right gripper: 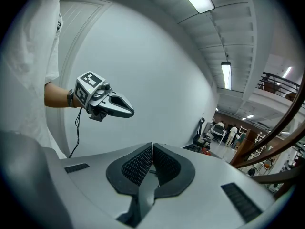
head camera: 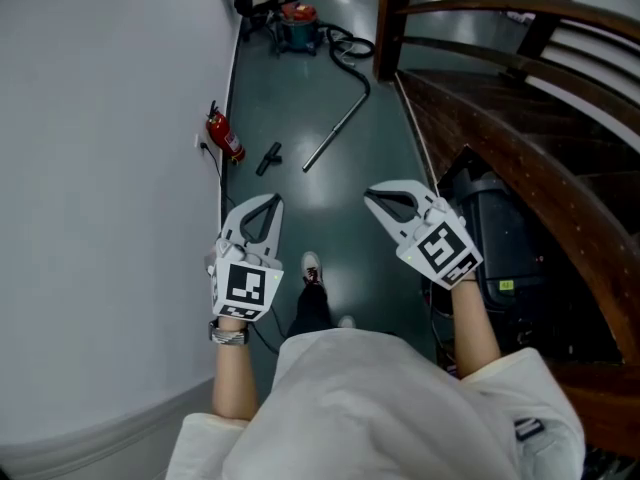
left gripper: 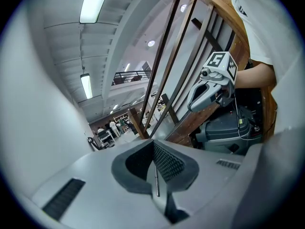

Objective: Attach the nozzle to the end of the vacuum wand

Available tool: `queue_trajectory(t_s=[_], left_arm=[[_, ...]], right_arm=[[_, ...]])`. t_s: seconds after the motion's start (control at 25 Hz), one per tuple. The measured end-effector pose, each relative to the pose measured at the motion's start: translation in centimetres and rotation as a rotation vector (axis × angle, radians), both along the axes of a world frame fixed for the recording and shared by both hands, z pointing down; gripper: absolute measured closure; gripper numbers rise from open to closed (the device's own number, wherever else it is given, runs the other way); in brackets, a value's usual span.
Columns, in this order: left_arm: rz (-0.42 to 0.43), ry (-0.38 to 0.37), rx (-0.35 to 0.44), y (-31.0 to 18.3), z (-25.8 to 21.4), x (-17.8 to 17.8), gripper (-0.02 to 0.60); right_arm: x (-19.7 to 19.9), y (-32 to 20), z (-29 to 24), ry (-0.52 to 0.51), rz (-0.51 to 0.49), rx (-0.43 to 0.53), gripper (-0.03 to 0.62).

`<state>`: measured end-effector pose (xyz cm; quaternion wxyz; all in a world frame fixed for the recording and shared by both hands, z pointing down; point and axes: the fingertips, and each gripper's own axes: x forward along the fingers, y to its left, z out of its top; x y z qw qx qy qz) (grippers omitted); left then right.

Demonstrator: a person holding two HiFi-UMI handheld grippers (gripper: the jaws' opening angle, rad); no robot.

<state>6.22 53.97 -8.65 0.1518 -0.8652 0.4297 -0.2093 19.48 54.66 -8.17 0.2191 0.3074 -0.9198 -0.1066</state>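
The left gripper point(head camera: 273, 200) and right gripper point(head camera: 369, 197), jaws closed and empty, aim toward 2 parts lying well ahead: wand point(head camera: 335, 128) and, probably, nozzle point(head camera: 268, 158).

This looks like a passage in a large institutional or lab-type building, not a home. A smooth dark green floor point(head camera: 350, 183) runs between a tall, plain white curved wall point(head camera: 100, 168) and a curved brown wooden staircase point(head camera: 520, 108) with slim wooden balusters point(left gripper: 164, 61). A red fire extinguisher point(head camera: 226, 135) stands against the wall. Overhead, long fluorescent strip lights point(left gripper: 95, 3) sit in a ribbed white ceiling. Far off, a mezzanine with a dark metal railing point(right gripper: 281, 82) overlooks an open work area where several people point(right gripper: 228, 131) stand among desks and equipment.
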Motion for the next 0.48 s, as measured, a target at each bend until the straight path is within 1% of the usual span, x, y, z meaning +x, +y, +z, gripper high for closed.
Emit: queue_trajectory(t_s=[0.24,0.48], left_arm=[[-0.003,0.017,-0.002,-4.4,0.6,-0.7,0.581],[0.005,0.022,0.000,-9.4,0.8,-1.9,0.581]], right_arm=[[-0.4,-4.5,0.0,0.005,0.013,0.008,0.566],[-1.7,-9.5,-0.2,0.014,0.013,0.017,0.566]])
